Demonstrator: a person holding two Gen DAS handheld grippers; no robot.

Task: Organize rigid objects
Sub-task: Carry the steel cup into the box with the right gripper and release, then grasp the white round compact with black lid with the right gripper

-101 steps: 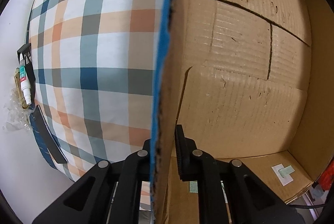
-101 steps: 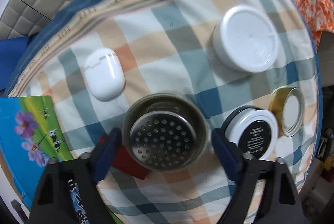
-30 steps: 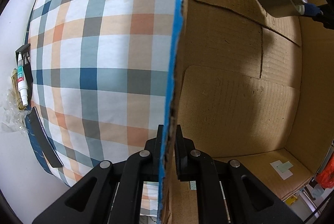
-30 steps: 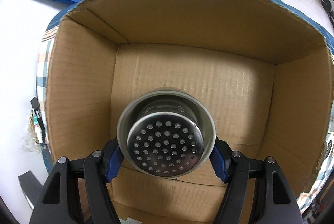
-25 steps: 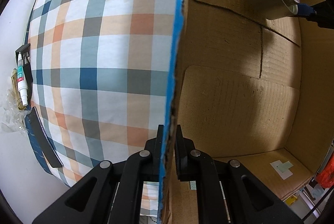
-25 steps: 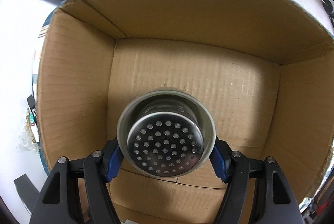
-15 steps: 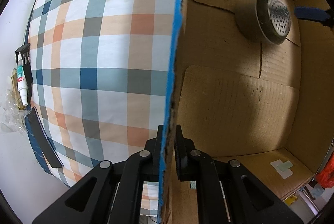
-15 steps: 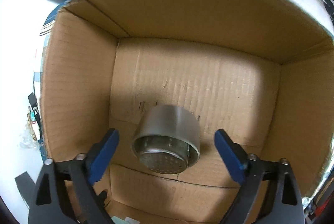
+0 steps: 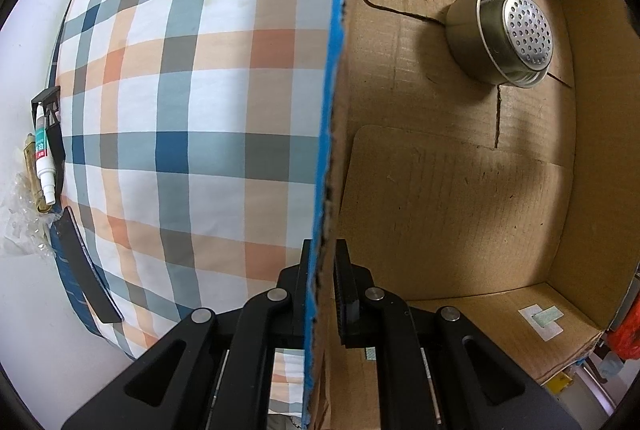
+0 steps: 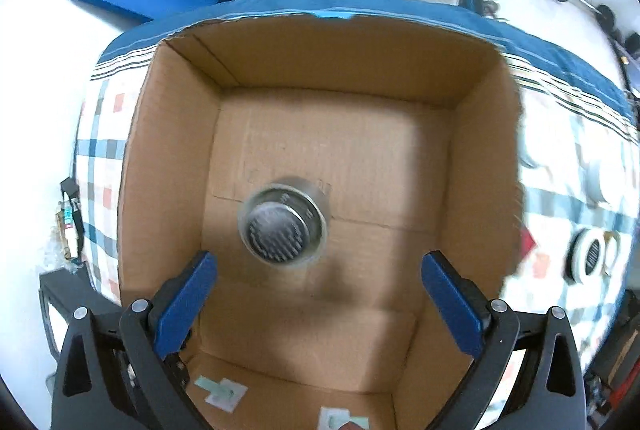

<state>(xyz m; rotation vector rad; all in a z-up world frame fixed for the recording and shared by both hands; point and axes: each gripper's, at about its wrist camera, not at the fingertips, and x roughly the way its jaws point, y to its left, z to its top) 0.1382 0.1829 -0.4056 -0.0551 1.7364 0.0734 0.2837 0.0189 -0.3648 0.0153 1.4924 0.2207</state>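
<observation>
Below wide-open right claw [image 10: 318, 296], jaws just spread, metal strainer cup [image 10: 283, 226] loose on box floor [image 10: 360, 149], could roll if left claw [image 9: 322, 270], clamped on box wall [image 9: 332, 117], jolts it

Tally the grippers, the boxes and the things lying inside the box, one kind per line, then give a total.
Grippers: 2, left gripper and right gripper
Cardboard boxes: 1, cardboard box
Metal strainer cups in the box: 1, strainer cup
Total: 4
</observation>
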